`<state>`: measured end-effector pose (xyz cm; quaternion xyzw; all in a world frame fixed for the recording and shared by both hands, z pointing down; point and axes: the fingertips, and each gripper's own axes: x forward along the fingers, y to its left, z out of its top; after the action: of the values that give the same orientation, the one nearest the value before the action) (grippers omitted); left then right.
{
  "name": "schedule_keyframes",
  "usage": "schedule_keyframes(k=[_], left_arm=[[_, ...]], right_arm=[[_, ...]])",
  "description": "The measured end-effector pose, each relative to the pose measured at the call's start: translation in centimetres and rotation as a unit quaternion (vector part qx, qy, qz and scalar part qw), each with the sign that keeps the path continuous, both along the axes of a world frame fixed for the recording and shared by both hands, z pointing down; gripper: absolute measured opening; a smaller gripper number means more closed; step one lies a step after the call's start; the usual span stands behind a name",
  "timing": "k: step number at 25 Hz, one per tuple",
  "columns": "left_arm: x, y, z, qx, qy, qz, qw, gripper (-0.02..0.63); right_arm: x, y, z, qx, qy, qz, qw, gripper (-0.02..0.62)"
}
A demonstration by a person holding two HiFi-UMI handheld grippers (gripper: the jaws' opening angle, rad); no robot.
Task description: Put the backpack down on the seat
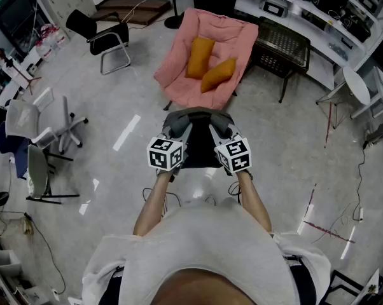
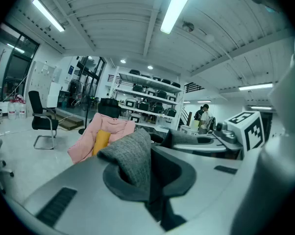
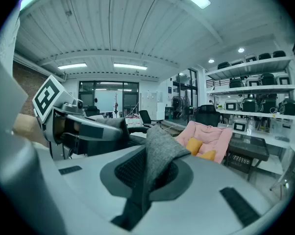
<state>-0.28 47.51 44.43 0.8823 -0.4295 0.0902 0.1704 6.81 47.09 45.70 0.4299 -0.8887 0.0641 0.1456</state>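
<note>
Both forearms reach forward side by side, tipped slightly down, just short of the pink padded folding chair [image 1: 179, 75] with two orange cushions [image 1: 210, 65]. The grey-and-black fabric backpack [image 1: 198, 146] hangs before that chair, off its seat. The left gripper [image 1: 181, 129] and right gripper [image 1: 218, 131] each pinch a grey fold, jaws nearly together.

In the head view most of the backpack [image 1: 196, 115] lies hidden behind the left claw [image 1: 182, 131] and right claw [image 1: 218, 131]; its straps cannot be made out. Each gripper view shows only a pinched grey fold of it, the rest cut off below. Things on the shelves [image 1: 320, 56] are too small to tell.
</note>
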Motion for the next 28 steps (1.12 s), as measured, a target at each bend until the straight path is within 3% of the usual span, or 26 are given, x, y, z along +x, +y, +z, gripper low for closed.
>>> schedule_keyframes(k=[17,28], left_arm=[[3.0,0.4,1.8,-0.013,0.000,-0.031,0.9994,0.029],[3.9,-3.4,2.6,-0.022,0.005,-0.045,0.9987,0.029]], right_arm=[[2.9,0.4,2.1,-0.012,-0.008,-0.028,1.000,0.026],[3.7,-3.8,2.8,-0.015,-0.002,-0.040,0.999,0.026]])
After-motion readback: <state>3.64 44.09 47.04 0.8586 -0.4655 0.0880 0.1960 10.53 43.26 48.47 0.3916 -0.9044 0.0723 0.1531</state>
